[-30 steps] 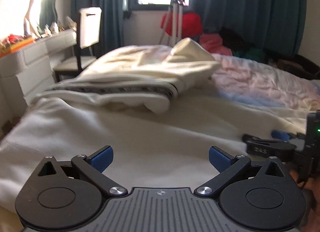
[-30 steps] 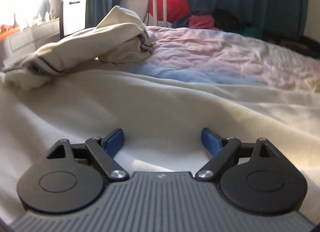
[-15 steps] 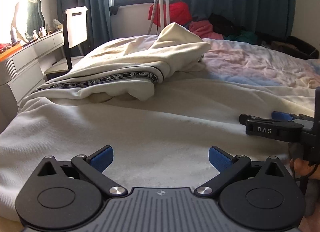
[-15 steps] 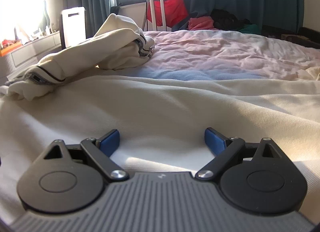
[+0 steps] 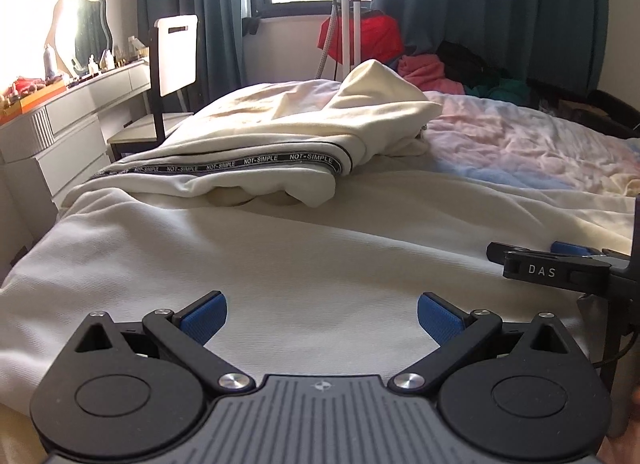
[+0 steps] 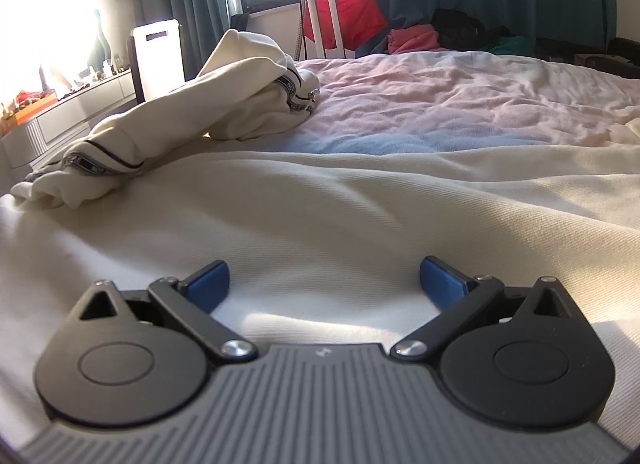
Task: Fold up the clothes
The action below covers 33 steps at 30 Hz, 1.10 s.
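A cream garment (image 5: pixel 320 248) lies spread flat over the near part of the bed and fills the foreground of both views (image 6: pixel 320 216). My left gripper (image 5: pixel 320 304) hovers open just above it, with only flat cloth between its blue pads. To its right, my right gripper (image 5: pixel 522 250) hangs low over the same cloth. In the right wrist view the right gripper (image 6: pixel 323 275) is wide and its jaws are opening, with nothing pinched between them. A second cream garment with a black lettered band (image 5: pixel 280 136) lies bunched further back on the left (image 6: pixel 224 100).
Beyond the cream cloth stretches the bed's pink and blue quilt (image 5: pixel 540 144). A white chair (image 5: pixel 176 52) and a dresser (image 5: pixel 76 112) stand to the left of the bed. A red bag (image 5: pixel 368 40), a stand and piled clothes (image 5: pixel 424 72) sit under the curtained window.
The right gripper's jaws have spread a little wider. Both hands have stayed almost in place over the flat cream garment, and the left wrist picture has sharpened.
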{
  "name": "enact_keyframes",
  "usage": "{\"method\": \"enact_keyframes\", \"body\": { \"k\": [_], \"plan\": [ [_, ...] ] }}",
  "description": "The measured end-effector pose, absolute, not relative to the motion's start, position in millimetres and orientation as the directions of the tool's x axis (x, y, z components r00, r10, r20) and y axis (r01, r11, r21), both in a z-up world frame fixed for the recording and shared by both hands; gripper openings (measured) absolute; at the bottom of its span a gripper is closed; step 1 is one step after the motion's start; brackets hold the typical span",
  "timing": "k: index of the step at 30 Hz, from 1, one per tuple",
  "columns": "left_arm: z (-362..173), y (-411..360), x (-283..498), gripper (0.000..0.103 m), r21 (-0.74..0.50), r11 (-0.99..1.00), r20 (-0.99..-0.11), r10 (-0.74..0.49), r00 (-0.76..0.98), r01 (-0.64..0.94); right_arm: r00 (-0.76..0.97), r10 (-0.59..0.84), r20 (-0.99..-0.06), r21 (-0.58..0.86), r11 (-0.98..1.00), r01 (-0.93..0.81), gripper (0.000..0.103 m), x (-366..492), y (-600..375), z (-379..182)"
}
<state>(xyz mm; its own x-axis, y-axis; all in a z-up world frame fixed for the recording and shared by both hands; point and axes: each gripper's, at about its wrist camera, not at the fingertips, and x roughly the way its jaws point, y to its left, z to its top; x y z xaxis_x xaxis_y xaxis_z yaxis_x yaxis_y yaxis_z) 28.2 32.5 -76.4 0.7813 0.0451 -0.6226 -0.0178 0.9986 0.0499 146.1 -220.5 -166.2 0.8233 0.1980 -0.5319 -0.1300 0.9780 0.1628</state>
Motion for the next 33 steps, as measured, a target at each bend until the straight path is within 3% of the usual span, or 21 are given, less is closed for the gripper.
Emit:
{"method": "enact_keyframes", "body": {
  "k": [9,16,33],
  "plan": [
    [-63.2,29.5,10.6,0.102,0.149,0.989,-0.575,0.100,0.812,-0.016,0.823,0.198,-0.533,0.163,0.978,-0.129,0.103,145.9,-220.3,-166.0],
    [-49.5,43.3,2.6,0.102,0.057,0.998,-0.577,0.063,0.814,-0.037,0.823,0.197,-0.533,0.163,0.978,-0.129,0.103,145.6,-220.0,-165.8],
    [-53.8,38.5,0.5,0.103,0.065,0.997,-0.584,0.070,0.809,-0.039,0.823,0.196,-0.533,0.164,0.978,-0.127,0.103,145.4,-219.9,-165.5]
  ]
}}
